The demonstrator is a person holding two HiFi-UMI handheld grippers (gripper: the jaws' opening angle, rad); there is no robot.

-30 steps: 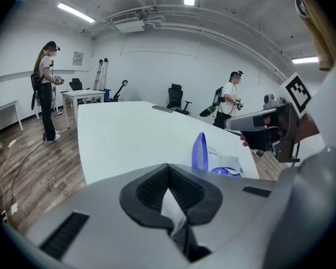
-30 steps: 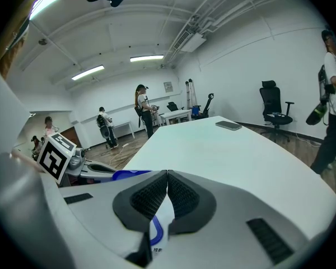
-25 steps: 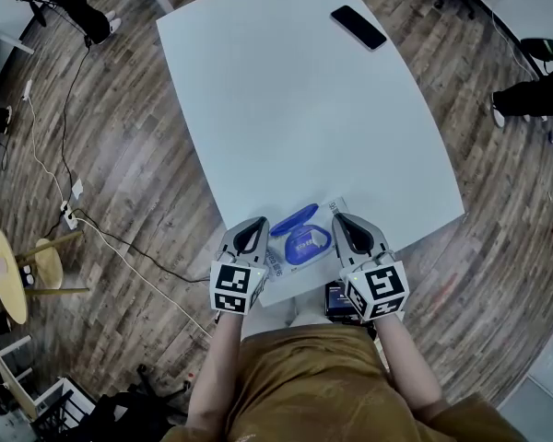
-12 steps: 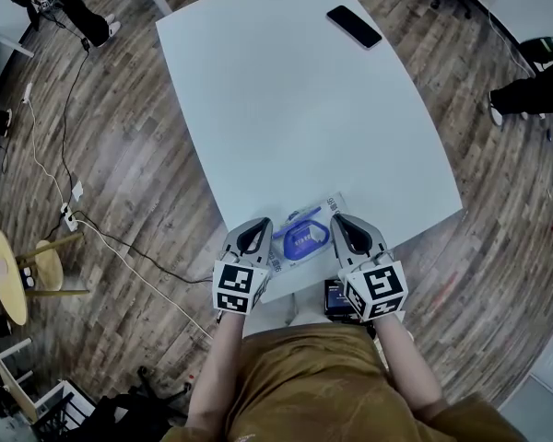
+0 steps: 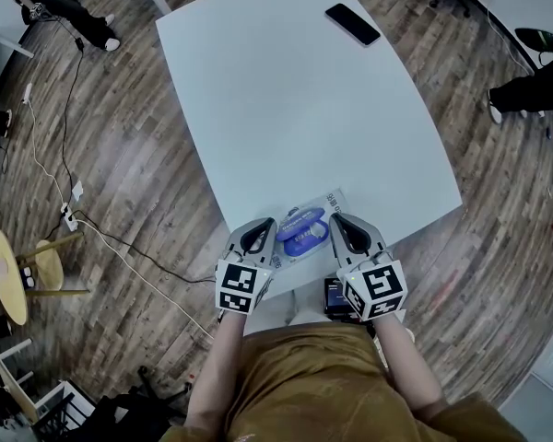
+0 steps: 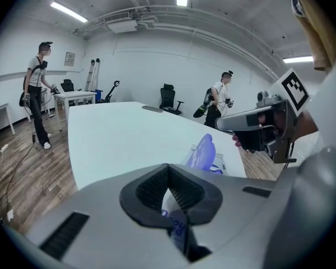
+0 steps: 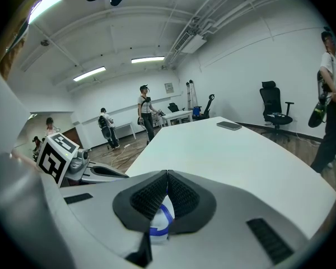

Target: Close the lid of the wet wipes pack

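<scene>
Around us spreads a wooden plank floor, and on it stands the broad white table that fills most of the head view. On the floor to our left stands a round yellow stool, with a thin cable trailing near it.

At the table's near edge we hold both tools, one on each side of the wet wipes pack. Our left gripper comes at the pack from its left end. In the left gripper view its ribbed pads are pressed together on a fold of the pack's white film with blue print, so this claw is pinched narrow and holds the pack. Our right gripper takes the other end. In the right gripper view its pads are likewise nearly together, with a white and blue bit of the pack caught between them.

The pack sits just inside the table's near edge, between the two claws. Its blue lid is not shut: in the left gripper view it stands up, tilted.

A dark phone lies flat near the far corner, well apart from the pack.
</scene>
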